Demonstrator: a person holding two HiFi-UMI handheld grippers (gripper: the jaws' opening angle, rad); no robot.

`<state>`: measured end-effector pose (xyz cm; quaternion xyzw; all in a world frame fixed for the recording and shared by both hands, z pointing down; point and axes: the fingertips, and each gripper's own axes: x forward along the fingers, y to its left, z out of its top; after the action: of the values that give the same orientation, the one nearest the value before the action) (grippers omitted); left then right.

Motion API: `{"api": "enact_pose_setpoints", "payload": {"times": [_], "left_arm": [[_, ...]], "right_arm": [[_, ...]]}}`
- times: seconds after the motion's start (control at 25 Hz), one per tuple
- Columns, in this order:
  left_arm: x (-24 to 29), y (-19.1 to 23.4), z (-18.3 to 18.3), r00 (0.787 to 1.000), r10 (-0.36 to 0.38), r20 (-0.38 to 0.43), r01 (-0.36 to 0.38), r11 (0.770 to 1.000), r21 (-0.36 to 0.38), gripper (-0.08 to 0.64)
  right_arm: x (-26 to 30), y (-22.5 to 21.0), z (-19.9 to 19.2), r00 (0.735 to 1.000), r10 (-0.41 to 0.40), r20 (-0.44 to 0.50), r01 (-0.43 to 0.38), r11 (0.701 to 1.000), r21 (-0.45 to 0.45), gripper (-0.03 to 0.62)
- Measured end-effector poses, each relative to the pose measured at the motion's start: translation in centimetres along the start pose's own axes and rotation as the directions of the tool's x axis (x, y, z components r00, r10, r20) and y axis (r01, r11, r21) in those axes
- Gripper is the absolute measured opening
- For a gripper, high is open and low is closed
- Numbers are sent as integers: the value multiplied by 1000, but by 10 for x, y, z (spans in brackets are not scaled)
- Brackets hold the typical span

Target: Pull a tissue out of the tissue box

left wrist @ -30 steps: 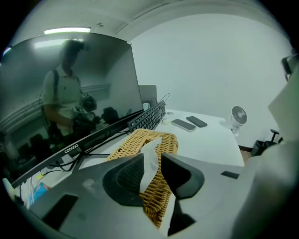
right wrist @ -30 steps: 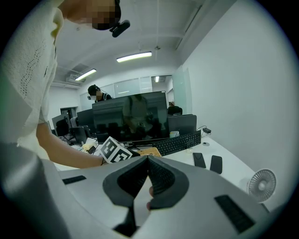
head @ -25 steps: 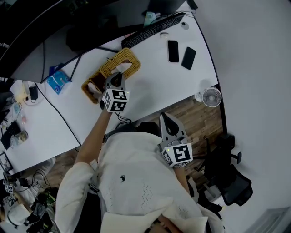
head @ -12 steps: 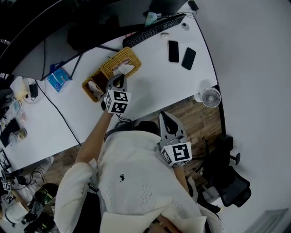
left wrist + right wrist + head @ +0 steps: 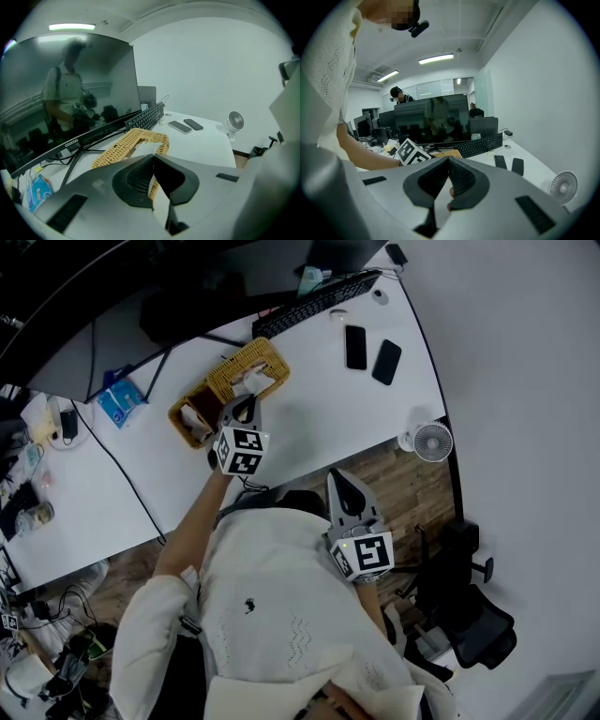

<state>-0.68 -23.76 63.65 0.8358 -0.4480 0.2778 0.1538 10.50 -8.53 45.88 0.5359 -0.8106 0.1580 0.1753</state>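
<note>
Little has shifted since a second ago: the left claw (image 5: 247, 399) sits at nearly the same spot over the wicker tissue box (image 5: 246, 360), and the right claw (image 5: 339, 480) has not budged. The left jaws are pressed together at the tissue (image 5: 256, 381) that stands up out of the box's slot, and they appear to pinch its near edge (a thin sheet, so the tips look fully closed). That low, slanting hold suits a pull up and back toward the person. The right jaws are together on nothing, parked by the person's chest off the worktop (image 5: 319, 423) edge, probably because one claw is enough here. Counted: one box, one tissue showing, two claws, two phones (image 5: 355, 345) side by side, one keyboard (image 5: 314, 301), one fan (image 5: 431, 441).
</note>
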Motion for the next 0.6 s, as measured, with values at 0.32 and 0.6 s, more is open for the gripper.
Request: {"api": "enact_pose_setpoints", "payload": {"times": [0.32, 0.6], "left_arm": [[-4, -3, 3, 1000, -1, 11, 1, 1000, -13, 15], [-11, -5, 2, 1000, 6, 15, -5, 1000, -13, 15]], "right_arm": [[0, 0, 2, 1000, 12, 9, -12, 1000, 5, 2], [-2, 4, 1, 1000, 28, 13, -28, 1000, 5, 2]]}}
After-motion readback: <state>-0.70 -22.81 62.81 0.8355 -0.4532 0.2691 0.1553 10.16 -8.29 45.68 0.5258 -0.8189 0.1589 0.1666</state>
